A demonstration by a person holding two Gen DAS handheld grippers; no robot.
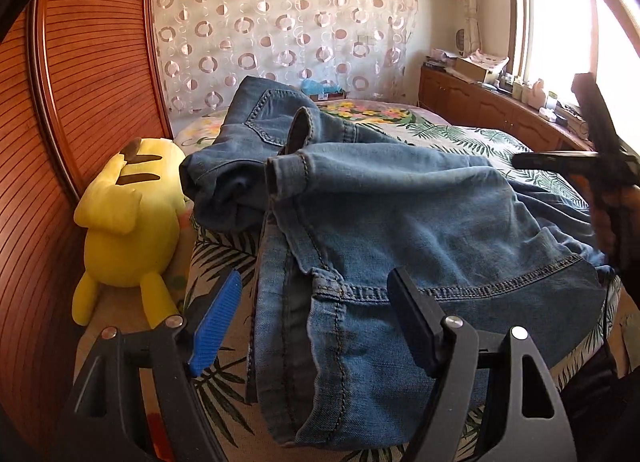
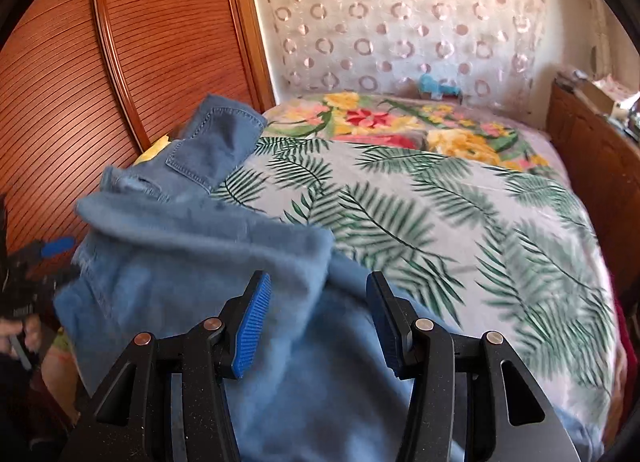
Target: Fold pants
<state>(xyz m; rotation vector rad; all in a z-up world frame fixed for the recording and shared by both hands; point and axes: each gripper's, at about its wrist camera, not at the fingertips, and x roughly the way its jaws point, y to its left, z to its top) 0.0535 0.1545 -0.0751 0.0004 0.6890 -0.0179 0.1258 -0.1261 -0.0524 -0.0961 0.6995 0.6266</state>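
Blue jeans (image 1: 400, 214) lie folded over on the leaf-print bedspread (image 1: 460, 134), with two leg hems on top near the middle. My left gripper (image 1: 316, 302) hangs just over the near denim edge, jaws wide open, pads off the cloth. The right gripper (image 1: 560, 130) shows dark at the right edge, above the jeans and apart from them. In the right wrist view the jeans (image 2: 200, 262) are blurred beneath my right gripper (image 2: 320, 322), which stands open with denim below the gap. The left gripper (image 2: 48, 258) appears at the left edge.
A yellow plush toy (image 1: 128, 214) lies between the bed and the slatted wooden wardrobe door (image 1: 88, 62). A wooden cabinet (image 1: 480, 102) with clutter runs under the window on the right. The bedspread (image 2: 440, 202) stretches far right, with a floral blanket (image 2: 400, 122) at the back.
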